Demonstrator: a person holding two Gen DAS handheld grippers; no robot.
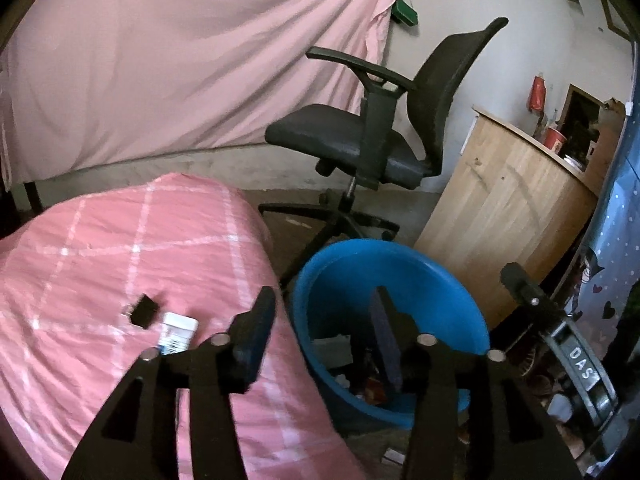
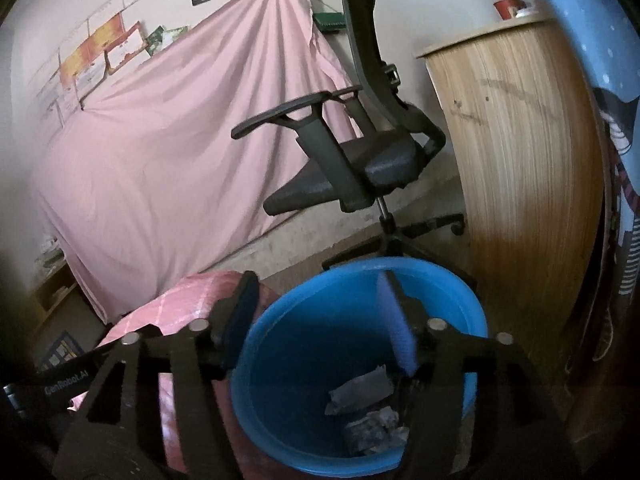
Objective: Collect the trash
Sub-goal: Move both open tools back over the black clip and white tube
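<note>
A blue trash bin [image 1: 424, 280] stands on the floor beside a pink checked bed [image 1: 120, 240]. It holds crumpled grey paper [image 2: 360, 394] and other scraps. On the bed lie a small white box with a barcode [image 1: 178, 332] and a small black item [image 1: 142, 311]. My left gripper [image 1: 320, 332] is open and empty, over the bed edge and the bin's left rim. My right gripper [image 2: 320, 320] is open and empty above the bin [image 2: 288, 320]. The right gripper's body also shows in the left wrist view [image 1: 560, 336].
A black office chair [image 1: 380, 136] stands behind the bin. A curved wooden desk [image 1: 508, 208] is right of it, with red cups [image 1: 554, 140] on top. A pink sheet [image 1: 180, 60] hangs on the back wall. A blue patterned cloth [image 2: 592, 40] hangs at the far right.
</note>
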